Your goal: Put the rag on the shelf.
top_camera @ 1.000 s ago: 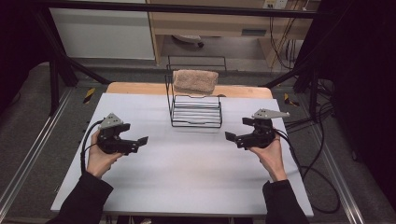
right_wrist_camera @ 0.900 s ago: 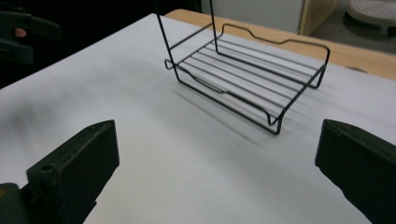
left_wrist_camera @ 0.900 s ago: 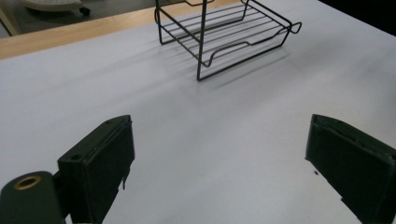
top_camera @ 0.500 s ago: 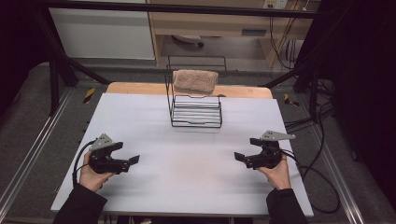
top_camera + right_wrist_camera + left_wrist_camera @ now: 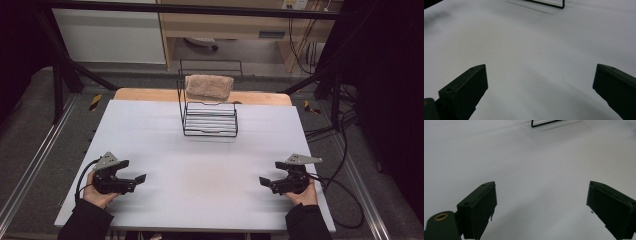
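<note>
Two claws, left (image 5: 140, 177) and right (image 5: 263, 180), gape empty at my tabletop's (image 5: 210, 165) 7 and 5 o'clock; towel (image 5: 209, 87) drapes rack (image 5: 210, 117) at 12. I'd approach level, unhurried.

High view looks down on the table (image 5: 200, 150); both gripper views skim it closely toward the rack (image 5: 209, 117).

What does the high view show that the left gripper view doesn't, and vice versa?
High view alone: the folded towel draped over the wire rack's back, both hands, the right gripper, cables and floor. Left gripper view alone: a close look along the left gripper's own jaws, wide apart with nothing between. Both: the white table and the rack's base.
</note>
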`<state>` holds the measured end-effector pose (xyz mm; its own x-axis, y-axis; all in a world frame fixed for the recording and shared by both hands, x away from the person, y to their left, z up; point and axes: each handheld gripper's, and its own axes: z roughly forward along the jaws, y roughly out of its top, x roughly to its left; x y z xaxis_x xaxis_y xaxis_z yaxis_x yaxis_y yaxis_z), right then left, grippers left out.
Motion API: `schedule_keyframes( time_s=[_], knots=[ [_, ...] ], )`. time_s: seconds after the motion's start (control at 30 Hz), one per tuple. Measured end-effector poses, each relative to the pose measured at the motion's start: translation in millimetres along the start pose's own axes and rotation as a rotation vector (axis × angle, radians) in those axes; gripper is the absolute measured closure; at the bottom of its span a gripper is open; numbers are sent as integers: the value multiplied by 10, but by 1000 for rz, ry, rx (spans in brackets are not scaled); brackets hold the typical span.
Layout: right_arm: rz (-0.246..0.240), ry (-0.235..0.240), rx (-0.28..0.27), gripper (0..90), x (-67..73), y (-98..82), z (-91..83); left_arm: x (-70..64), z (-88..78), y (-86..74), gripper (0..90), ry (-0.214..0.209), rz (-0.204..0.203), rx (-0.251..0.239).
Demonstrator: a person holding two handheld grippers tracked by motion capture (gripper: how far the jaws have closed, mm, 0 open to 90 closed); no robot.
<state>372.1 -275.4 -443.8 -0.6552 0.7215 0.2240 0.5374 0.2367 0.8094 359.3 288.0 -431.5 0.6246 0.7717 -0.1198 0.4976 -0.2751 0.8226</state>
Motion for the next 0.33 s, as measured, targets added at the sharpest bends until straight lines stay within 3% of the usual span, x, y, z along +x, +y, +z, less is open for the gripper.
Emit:
schedule_keyframes(
  time_s=[0.33],
  knots=[
    [-1,1,8,4,10,-12,10,-6,35,-45,91,6,8,23]
  ],
)
